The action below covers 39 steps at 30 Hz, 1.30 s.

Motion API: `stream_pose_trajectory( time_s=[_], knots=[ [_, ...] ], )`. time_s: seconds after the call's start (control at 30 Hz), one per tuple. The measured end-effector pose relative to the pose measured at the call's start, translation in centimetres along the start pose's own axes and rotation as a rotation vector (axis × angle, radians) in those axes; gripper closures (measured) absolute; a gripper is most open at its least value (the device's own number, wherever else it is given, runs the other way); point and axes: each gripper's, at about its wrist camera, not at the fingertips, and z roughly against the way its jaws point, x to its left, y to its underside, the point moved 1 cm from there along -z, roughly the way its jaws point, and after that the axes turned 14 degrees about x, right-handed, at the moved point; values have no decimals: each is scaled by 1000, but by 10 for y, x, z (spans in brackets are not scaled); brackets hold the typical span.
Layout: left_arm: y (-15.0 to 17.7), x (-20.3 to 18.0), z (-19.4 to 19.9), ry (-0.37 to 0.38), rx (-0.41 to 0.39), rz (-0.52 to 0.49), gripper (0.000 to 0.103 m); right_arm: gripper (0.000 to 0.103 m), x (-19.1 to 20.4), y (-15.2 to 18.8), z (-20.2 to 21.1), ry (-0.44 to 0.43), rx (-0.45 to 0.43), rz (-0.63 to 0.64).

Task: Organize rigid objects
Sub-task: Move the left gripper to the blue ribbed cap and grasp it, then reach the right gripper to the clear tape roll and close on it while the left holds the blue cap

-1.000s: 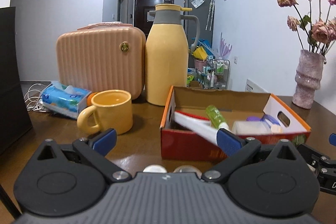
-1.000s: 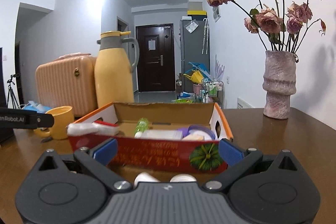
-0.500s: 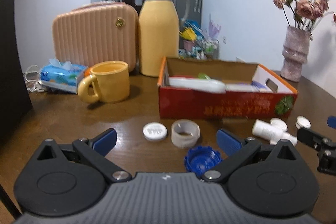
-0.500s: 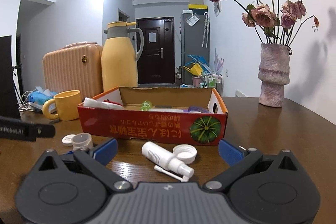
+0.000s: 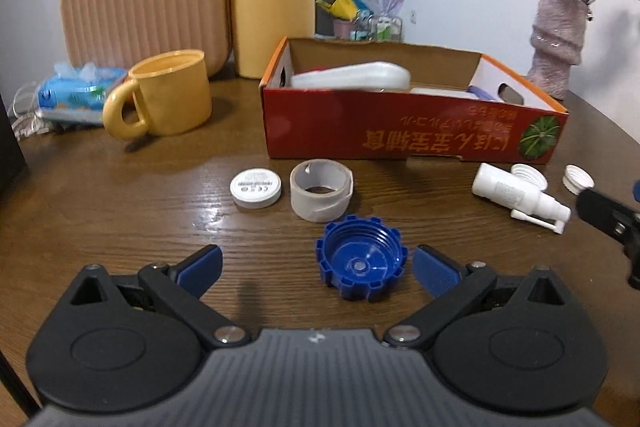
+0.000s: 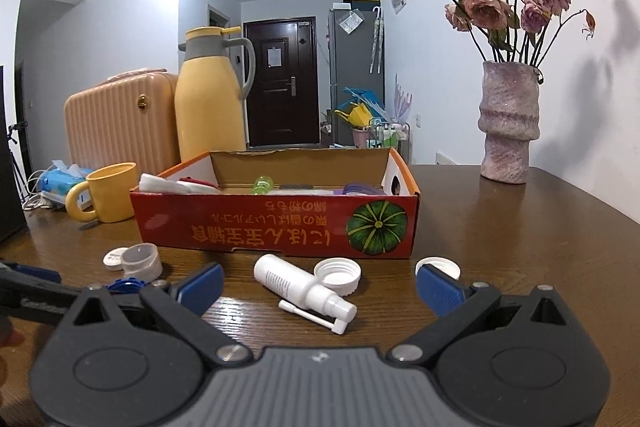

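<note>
Both grippers have dropped low, and the loose pieces in front of the red box [image 5: 412, 131] fill the view.
Left gripper [image 5: 316, 263] gapes wide around the blue cap [image 5: 362, 263]; right gripper [image 6: 318, 281] spreads empty over the spray bottle [image 6: 298, 285]. Some items are boxed already; tape roll [image 5: 321, 189], white lid [image 5: 256, 187] and two white caps await.

My dark wooden table [image 5: 120, 211] fills the lower frame. At centre sit a blue cap [image 5: 362, 262], a tape roll [image 5: 321, 190] and a small white lid [image 5: 256, 187]. The red box [image 5: 412, 131] stands behind them, a yellow mug [image 5: 168, 95] at left, a white spray bottle [image 5: 516, 197] at right.
</note>
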Motion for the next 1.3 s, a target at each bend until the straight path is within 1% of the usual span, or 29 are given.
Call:
stream_pose_trajectory(
  time_s=[0.13,0.23,0.3,0.33,0.37,0.43,0.47,0.5,0.57,0.63,0.73,0.87,1.13,1.3],
  knots=[
    [-4,-1,-14,2,43,21,0,0,1,0,-1,1,4,5],
    [-6,-5,-17,-11,36,22,0,0,1,0,-2,2,9,4],
    [-8,-8,-19,-16,28,21,2,0,1,0,-3,3,14,3],
    [-9,-10,-20,-15,29,18,10,0,1,0,-3,3,15,3],
    [-10,-13,-22,-15,34,12,22,0,1,0,-3,3,16,3],
    [-10,-16,-26,6,51,-5,35,0,1,0,-3,3,17,3],
    [-10,-18,-26,-3,46,-18,48,0,1,0,-4,4,18,2],
    [-9,-20,-25,-7,40,-31,48,0,1,0,-4,4,18,2],
    [-8,-21,-23,14,34,-37,48,0,1,0,-4,4,19,2],
    [-7,-21,-22,13,34,-43,48,0,1,0,-5,5,21,2],
    [-7,-19,-18,32,26,-38,48,0,0,1,-6,5,26,0],
    [-7,-15,-9,38,-7,-28,48,0,0,0,-8,3,32,-1],
    [-11,7,14,25,-83,16,48,0,2,0,-11,-15,36,4],
    [-10,16,20,5,-107,10,48,0,11,-1,-12,-48,24,25]
  ],
)
